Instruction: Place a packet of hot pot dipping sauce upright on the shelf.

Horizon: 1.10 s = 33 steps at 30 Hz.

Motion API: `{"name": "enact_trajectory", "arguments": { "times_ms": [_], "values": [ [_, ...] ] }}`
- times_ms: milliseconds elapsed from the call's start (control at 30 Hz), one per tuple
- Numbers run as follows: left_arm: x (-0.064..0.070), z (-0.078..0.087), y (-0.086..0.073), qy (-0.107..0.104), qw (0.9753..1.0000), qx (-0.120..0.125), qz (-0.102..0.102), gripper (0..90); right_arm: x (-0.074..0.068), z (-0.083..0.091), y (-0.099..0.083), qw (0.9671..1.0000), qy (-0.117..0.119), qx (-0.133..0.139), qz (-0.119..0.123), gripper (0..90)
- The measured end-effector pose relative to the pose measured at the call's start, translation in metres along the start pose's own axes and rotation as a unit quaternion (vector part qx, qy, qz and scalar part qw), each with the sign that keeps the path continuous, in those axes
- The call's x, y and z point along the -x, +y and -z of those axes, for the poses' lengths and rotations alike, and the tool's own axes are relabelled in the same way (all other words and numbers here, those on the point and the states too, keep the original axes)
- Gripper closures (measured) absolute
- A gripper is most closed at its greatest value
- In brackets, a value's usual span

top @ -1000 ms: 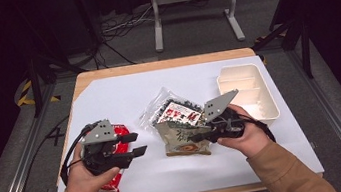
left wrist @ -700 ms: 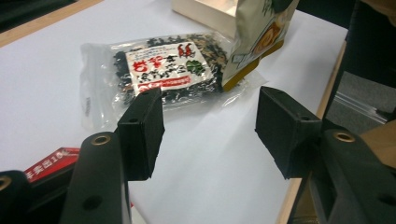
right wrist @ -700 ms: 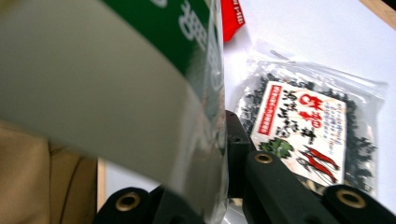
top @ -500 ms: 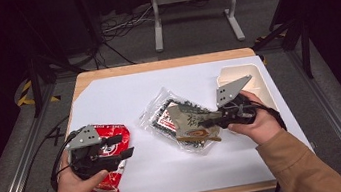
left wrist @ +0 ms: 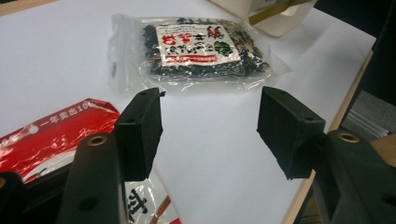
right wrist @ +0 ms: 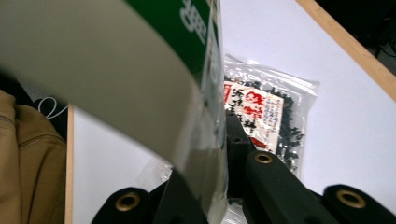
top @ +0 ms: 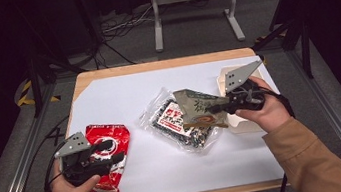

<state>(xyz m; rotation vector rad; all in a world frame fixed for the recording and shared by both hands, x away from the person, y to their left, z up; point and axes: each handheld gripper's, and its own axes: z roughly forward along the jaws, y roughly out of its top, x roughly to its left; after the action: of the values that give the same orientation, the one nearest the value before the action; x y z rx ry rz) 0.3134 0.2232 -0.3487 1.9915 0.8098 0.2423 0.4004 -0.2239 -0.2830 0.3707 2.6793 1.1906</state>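
My right fingers [top: 216,107] clamp the green packet's [top: 199,108] edge, raised above the clear seaweed bag [top: 178,122] beside the tray [top: 241,123]. Left fingers [top: 115,152] spread, over the red packet [top: 107,144]; bare table [top: 168,167] between.

A grey metal stand [top: 194,2] and cables [top: 116,30] lie behind the table [top: 154,66].

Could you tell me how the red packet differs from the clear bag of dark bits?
The glossy red foil packet is opaque and sits under the open left tool; the clear plastic bag of dark bits shows its contents and lies mid-table, untouched. Both lie flat on the white sheet and carry printed labels.
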Motion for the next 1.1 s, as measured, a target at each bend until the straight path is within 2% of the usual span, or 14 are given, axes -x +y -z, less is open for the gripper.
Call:
{"name": "enact_trajectory", "arguments": {
  "times_ms": [400, 667, 767, 867, 1067, 1100],
  "values": [
    [-0.005, 0.007, -0.016, 0.021, 0.9996, 0.015, 0.013, 38.9, 0.024, 0.018, 0.004, 0.9998, -0.016, 0.007, 0.007, 88.9],
    [-0.008, 0.007, -0.022, 0.038, 0.9989, 0.017, 0.021, 38.0, 0.038, 0.030, 0.004, 0.9987, -0.045, 0.002, 0.023, 88.9],
    [-0.010, 0.007, -0.023, 0.052, 0.9983, 0.019, 0.019, 37.5, 0.047, 0.036, 0.002, 0.9981, -0.056, 0.002, 0.024, 88.9],
    [-0.012, 0.007, -0.025, 0.082, 0.9963, 0.017, 0.018, 37.9, 0.054, 0.040, 0.001, 0.9975, -0.065, 0.003, 0.026, 88.8],
    [-0.019, 0.008, -0.028, 0.094, 0.9950, 0.025, 0.025, 40.3, 0.066, 0.044, -0.004, 0.9969, -0.075, 0.008, 0.020, 88.8],
    [-0.020, 0.008, -0.029, 0.096, 0.9949, 0.024, 0.021, 40.3, 0.071, 0.046, -0.006, 0.9965, -0.081, 0.006, 0.018, 88.8]
  ]
}}
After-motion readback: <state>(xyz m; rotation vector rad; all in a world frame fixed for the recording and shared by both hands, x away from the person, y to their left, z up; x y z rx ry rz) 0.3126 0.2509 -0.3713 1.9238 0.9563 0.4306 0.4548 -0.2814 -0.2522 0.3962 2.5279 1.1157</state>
